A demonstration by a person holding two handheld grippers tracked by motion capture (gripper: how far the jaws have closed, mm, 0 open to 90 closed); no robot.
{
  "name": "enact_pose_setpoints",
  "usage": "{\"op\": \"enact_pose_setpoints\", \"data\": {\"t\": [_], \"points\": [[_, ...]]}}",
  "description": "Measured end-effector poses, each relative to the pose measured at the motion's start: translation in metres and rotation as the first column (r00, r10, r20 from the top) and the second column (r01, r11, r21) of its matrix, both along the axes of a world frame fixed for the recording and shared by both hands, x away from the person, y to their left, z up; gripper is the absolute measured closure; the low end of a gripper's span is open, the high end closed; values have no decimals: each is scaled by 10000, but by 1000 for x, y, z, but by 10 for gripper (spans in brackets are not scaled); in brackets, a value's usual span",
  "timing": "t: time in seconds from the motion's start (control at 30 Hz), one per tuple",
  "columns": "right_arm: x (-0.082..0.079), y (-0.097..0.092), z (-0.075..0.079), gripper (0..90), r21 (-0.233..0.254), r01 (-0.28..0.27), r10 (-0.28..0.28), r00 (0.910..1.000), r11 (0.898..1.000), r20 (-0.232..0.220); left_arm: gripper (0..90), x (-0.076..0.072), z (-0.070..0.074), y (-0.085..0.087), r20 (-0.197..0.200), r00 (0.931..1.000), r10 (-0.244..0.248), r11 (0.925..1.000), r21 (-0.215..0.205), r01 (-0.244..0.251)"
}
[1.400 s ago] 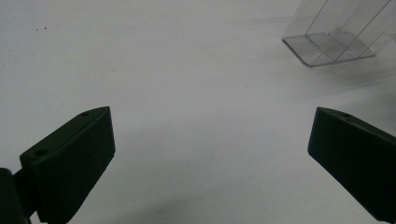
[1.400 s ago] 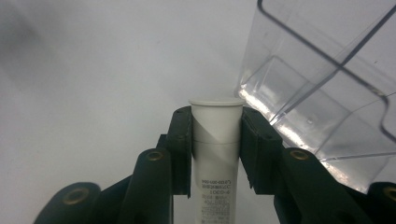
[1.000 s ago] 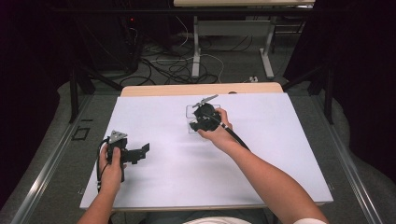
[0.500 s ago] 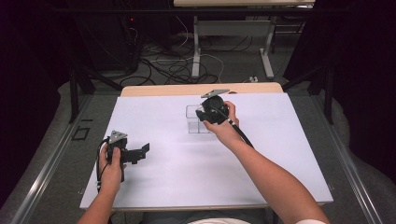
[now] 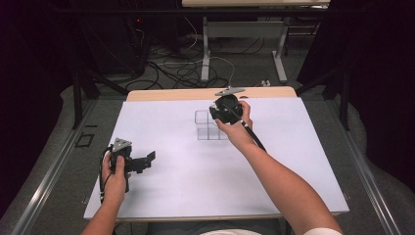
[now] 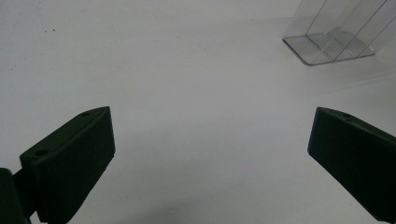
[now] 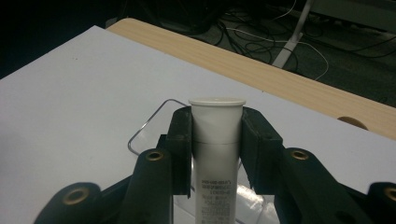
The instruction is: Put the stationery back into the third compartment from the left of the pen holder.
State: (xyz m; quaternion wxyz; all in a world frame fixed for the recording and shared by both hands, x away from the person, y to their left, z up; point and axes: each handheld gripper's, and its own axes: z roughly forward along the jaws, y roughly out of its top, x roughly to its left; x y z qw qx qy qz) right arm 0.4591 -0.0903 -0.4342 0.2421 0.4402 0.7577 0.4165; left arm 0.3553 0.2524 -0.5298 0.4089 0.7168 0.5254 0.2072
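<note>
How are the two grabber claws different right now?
The right gripper is shut on a white tube; the left gripper stands wide open with nothing between its jaws. The right one is above the clear box; the left is apart, near the table's front-left edge. Both have black jaws.

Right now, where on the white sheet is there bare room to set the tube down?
Bare sheet lies between the left gripper and the clear organiser, across the near middle, and right of the right forearm. It is crowded at the organiser, where the right gripper holds the white tube above it.
</note>
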Motion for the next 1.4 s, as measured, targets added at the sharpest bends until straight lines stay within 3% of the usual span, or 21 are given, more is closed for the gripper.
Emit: {"op": "enact_pose_setpoints", "data": {"t": [0.37, 0.73, 1.4], "points": [[15, -1, 1, 671, -140, 597, -595, 9982, 9981, 96, 9, 0, 0, 1, 40, 10000, 19, 10000, -49, -19], [29, -7, -8, 671, -196, 1217, -1218, 9926, 9924, -27, 9, 0, 0, 2, -37, 10000, 47, 9999, -118, -47], [37, -1, -23, 671, -402, 1369, -1376, 9904, 9898, -162, 9, 0, -1, 4, -37, 9999, 154, 9997, -205, -155]]}}
